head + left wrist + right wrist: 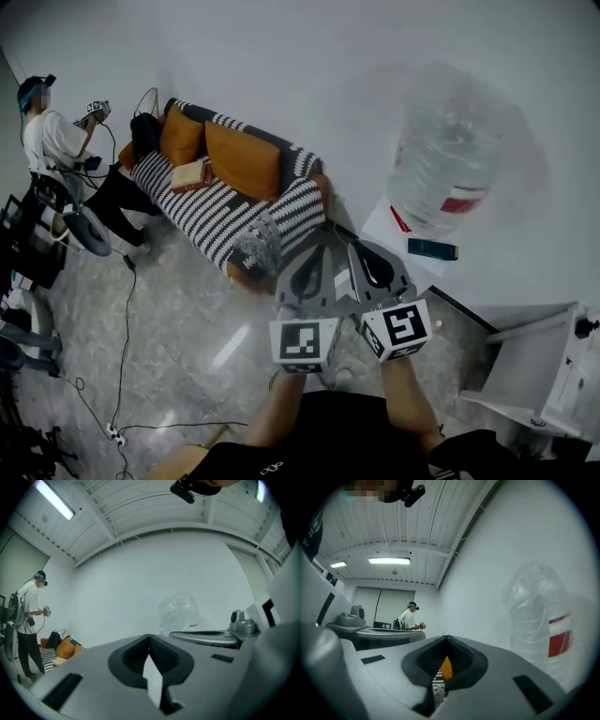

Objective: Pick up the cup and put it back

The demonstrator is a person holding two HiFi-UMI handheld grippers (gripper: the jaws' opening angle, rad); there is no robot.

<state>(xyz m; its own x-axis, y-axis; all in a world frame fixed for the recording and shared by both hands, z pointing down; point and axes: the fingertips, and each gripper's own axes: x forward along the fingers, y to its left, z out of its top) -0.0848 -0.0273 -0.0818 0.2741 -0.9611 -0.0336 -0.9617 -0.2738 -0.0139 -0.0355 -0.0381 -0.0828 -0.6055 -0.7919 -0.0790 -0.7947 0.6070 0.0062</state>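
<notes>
No cup shows in any view. In the head view both grippers are held up side by side in front of me, pointing level at the white wall. My left gripper (323,236) has its jaws together with nothing between them, as the left gripper view (149,637) also shows. My right gripper (354,244) sits just to its right, also shut and empty (447,638). Each gripper view catches the other gripper's grey body at its side edge. Behind the right jaws, the striped sofa and an orange cushion show through the small gap below the tips.
A large plastic-wrapped water bottle (448,155) stands on a white dispenser (389,230) at the right, with a dark flat device (432,248) on top. A striped sofa (225,211) with orange cushions (244,159) lines the wall. Another person (52,141) stands far left. A white stand (544,366) is at lower right, and cables (122,356) cross the floor.
</notes>
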